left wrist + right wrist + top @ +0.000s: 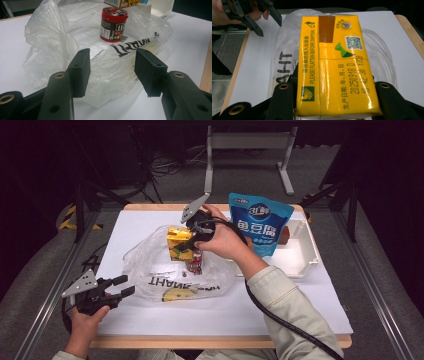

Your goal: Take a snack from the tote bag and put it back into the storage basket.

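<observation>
The yellow drink carton (pixel 334 65) is pinched between the jaws of the right hand-held gripper (pixel 192 237), which grip its two long sides. In the high view the carton (pixel 178 242) hangs above the clear plastic bag (pixel 150 265), near the middle of the counter (pixel 310 300), with the person's right hand (pixel 222 240) wrapped around the tool. In the right gripper view its printed top faces the camera, showing a brown strip, a foil seal and a square code.

Just beside the carton, a red-lidded candy jar (pixel 113 24) stands upright on the crumpled bag (pixel 50 45), which lies flattened on the white counter with black lettering on its near side. A yellow shape (pixel 177 294) lies at the bag's front edge; what it is cannot be told.

The left hand-held gripper (pixel 112 71) has its jaws spread wide with nothing between them, pointing at the near edge of the bag. In the high view it (pixel 117 287) sits at the counter's front left corner, held in the left hand (pixel 85 322).

Behind the right hand, a blue snack pouch (pixel 258 222) stands upright against a white tray (pixel 305 250) on the far right of the counter.
</observation>
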Demonstrator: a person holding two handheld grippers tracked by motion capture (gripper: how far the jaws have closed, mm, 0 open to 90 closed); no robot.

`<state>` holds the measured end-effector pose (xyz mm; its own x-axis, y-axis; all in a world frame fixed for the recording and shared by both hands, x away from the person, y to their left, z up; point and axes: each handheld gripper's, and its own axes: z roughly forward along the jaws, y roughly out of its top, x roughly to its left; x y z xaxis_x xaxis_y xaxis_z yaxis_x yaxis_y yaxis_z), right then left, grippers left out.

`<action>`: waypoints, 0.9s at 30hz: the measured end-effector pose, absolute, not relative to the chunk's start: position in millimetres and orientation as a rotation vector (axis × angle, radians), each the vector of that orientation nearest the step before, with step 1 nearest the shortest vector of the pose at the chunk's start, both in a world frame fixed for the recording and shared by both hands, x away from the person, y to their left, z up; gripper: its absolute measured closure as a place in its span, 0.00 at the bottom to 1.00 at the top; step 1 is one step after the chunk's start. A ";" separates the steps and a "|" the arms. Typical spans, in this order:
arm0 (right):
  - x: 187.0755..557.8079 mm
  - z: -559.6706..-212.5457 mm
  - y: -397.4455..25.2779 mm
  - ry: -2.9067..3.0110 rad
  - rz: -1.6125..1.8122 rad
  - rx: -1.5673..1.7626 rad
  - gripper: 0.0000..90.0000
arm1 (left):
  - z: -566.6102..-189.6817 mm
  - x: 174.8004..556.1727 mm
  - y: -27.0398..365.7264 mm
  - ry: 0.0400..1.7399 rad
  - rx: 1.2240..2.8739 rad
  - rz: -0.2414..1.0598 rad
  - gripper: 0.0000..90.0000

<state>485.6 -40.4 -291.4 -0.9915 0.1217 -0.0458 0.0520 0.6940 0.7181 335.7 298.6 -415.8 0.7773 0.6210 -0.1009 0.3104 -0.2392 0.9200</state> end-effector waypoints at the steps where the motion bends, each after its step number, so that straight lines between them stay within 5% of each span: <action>1: 485.6 -290.0 -43.4 2.806 1.186 0.146 0.62 | -415.9 335.7 298.1 0.718 1.837 0.340 0.52; 27: 476.5 -263.6 -113.4 2.754 1.132 0.236 0.62 | -415.5 338.2 295.2 0.706 1.849 0.340 0.52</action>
